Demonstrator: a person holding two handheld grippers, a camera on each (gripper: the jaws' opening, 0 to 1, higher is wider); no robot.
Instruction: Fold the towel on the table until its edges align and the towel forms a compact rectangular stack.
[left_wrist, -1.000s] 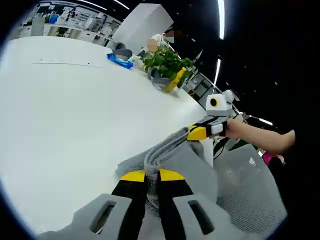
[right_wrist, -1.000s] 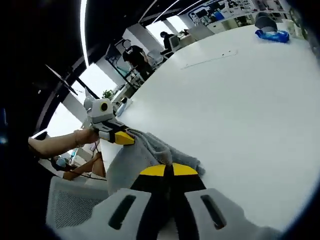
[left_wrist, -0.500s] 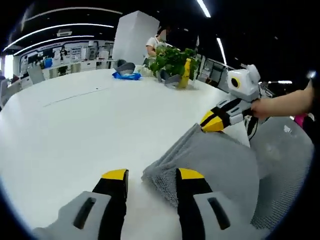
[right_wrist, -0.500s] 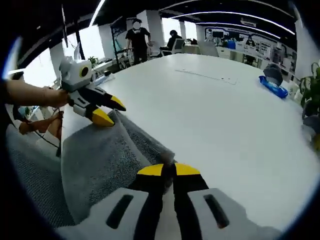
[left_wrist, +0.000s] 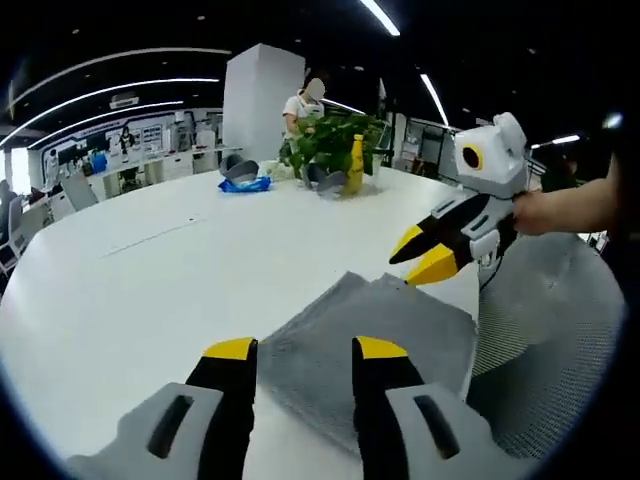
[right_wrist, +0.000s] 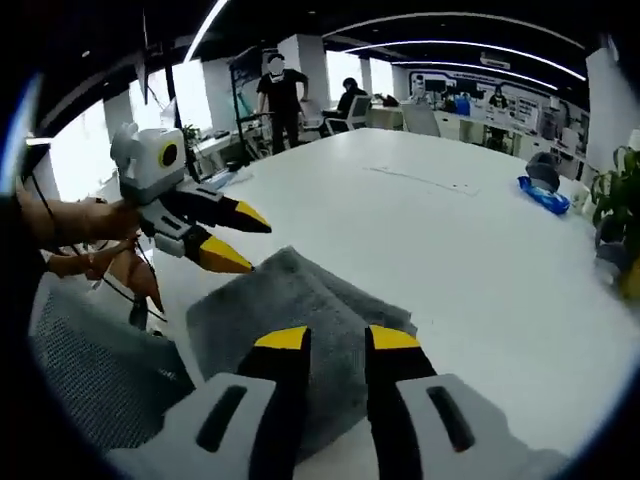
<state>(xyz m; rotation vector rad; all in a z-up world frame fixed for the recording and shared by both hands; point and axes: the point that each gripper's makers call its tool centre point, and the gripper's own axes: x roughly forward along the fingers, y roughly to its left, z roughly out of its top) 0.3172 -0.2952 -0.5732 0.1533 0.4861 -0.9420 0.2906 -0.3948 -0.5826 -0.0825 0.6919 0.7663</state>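
Observation:
The grey towel (left_wrist: 385, 335) lies folded flat on the white table (left_wrist: 150, 270), close to its near edge. My left gripper (left_wrist: 306, 350) hovers open just above the towel's corner, with nothing between its fingers. From the right comes my right gripper (left_wrist: 420, 258), open too, its yellow tips just above the towel's far corner. In the right gripper view the towel (right_wrist: 290, 300) lies under my open right gripper (right_wrist: 338, 340), and the left gripper (right_wrist: 245, 243) hangs open over its left corner, held by a hand.
A grey mesh chair (left_wrist: 560, 320) stands by the table edge next to the towel. Far across the table are a green plant (left_wrist: 325, 130), a yellow bottle (left_wrist: 354, 165), grey bowls and a blue bag (left_wrist: 243, 184). People stand in the background (right_wrist: 283, 95).
Both grippers have let go of the towel: the left opened first, then the right. The lifted fold has dropped, and the towel now lies flat. Both grippers have drawn back a little.

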